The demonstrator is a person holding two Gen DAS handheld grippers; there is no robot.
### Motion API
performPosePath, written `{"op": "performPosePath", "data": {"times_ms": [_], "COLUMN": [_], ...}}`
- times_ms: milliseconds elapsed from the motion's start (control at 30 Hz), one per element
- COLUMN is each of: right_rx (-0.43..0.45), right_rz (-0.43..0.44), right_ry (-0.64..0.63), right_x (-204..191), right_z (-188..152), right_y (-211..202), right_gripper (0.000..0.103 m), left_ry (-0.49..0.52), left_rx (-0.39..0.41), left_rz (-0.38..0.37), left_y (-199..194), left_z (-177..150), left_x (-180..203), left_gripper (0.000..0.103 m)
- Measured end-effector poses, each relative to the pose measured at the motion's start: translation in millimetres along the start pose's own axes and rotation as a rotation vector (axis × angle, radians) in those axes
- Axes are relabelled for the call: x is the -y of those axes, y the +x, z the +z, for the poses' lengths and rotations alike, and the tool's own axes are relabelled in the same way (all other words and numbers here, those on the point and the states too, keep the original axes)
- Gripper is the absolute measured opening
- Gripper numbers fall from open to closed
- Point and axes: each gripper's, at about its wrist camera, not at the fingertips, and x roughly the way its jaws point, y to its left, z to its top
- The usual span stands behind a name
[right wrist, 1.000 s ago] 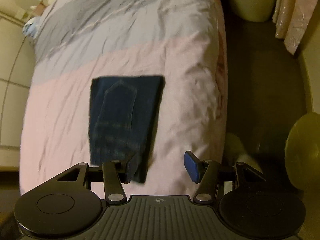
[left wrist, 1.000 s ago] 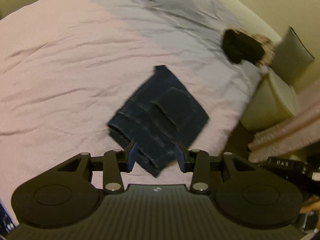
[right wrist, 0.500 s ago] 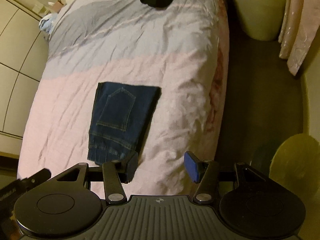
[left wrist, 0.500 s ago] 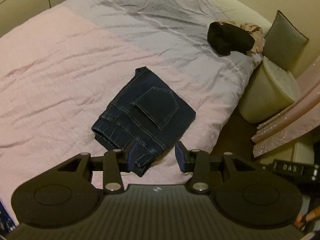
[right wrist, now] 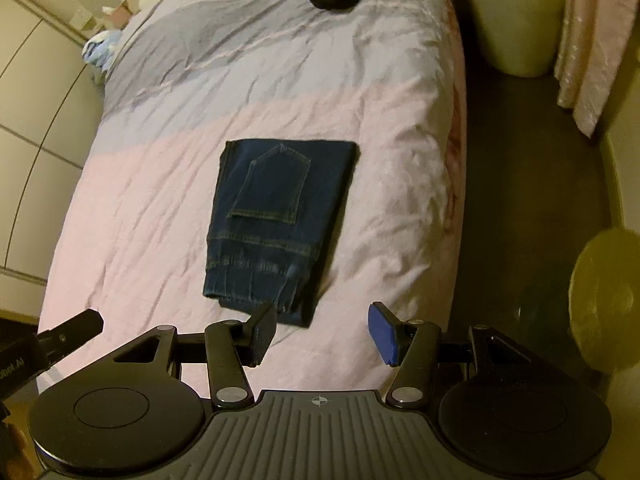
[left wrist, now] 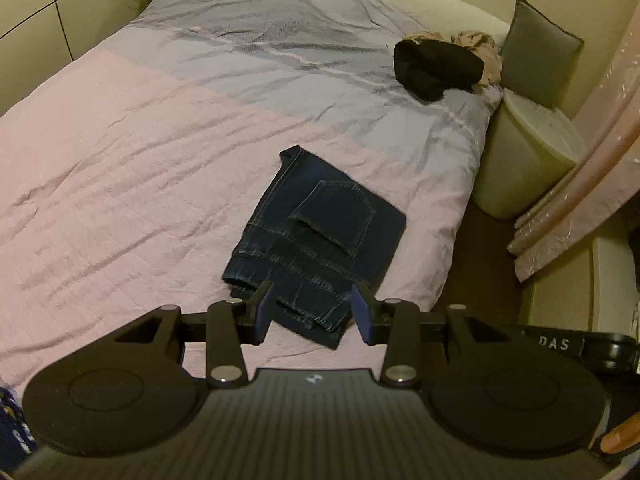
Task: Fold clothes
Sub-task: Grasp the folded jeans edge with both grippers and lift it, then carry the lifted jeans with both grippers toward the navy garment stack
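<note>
While the jeans (left wrist: 320, 236) lie folded in a neat rectangle on the bed (left wrist: 120, 140), both grippers, left (left wrist: 313, 311) and right (right wrist: 322, 332), hover above with fingers wide, holding nothing

Folded jeans (right wrist: 276, 220) flat on the pink-and-grey bedspread (right wrist: 152, 184) — right tool (right wrist: 322, 334) spread wide, empty, above it

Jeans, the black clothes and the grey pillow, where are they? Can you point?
jeans (right wrist: 276, 216), right wrist view, on the back pocket.
black clothes (left wrist: 436, 66), left wrist view, on the middle of the pile.
grey pillow (left wrist: 538, 52), left wrist view, on its front face.
</note>
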Motion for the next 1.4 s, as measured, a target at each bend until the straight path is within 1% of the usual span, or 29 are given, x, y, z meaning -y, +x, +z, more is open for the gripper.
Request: {"op": "performPosePath", "data": {"times_ms": [100,200,367,433,467,567,633,700,767,1000,1100,1267,1333,1400], "right_rx": [0.005,0.022,0.063,0.071,0.07,0.058,0.04,0.039,0.041,0.046,0.013,0.019,0.015,0.009], "right_rz": [-0.011,-0.021,-0.015,0.0,0.024,0.094,0.131,0.156,0.179,0.263,0.286,0.361,0.381,0.377], "right_ry": [0.043,0.071,0.1,0.107,0.115,0.143,0.167,0.177,0.193,0.308,0.385,0.542,0.58,0.59], "right_x": [-1.3,-0.5,-0.5,0.1,2.0,8.9,15.6,23.1,30.2,58.6,73.0,92.0,95.2,95.5], "right_z": [-15.6,-19.9,-16.4,-11.1,-7.5,3.2,11.1,19.5,27.5,52.3,61.4,66.8,67.9,68.1], "right_y": [-0.4,-3.1,-6.3,-1.8,3.2,19.8,34.1,47.4,61.4,116.2,144.4,187.6,203.7,218.8], "right_gripper": [0.055,0.055,0.055,0.055,0.055,0.055,0.055,0.055,0.055,0.055,0.055,0.055,0.055,0.055], "left_ry": [0.016,0.032,0.056,0.061,0.054,-0.021,-0.066,-0.109,-0.125,-0.191,-0.212,-0.248,-0.249,-0.233], "left_rx": [-0.008,-0.013,-0.022,-0.025,-0.028,-0.044,-0.058,-0.073,-0.093,-0.186,-0.208,-0.244,-0.254,-0.26], "left_rz": [-0.012,-0.028,-0.053,-0.076,-0.096,-0.198,-0.224,-0.248,-0.238,-0.295,-0.313,-0.342,-0.358,-0.38], "left_y": [1.4,5.1,18.7,28.3,34.1,59.2,83.0,106.9,133.7,216.2,240.5,281.1,294.6,307.3], "left_z": [-2.3,-1.7,7.4,13.5,16.5,27.4,36.3,45.1,52.9,64.6,68.9,76.2,78.6,80.3], "left_x": [-8.5,-13.6,-13.6,-15.8,-18.6,-41.4,-62.0,-82.3,-97.5,-131.2,-137.7,-148.6,-152.8,-157.2], "left_gripper": [0.037,0.037,0.037,0.037,0.037,0.037,0.037,0.037,0.037,0.039,0.039,0.04,0.041,0.043]}}
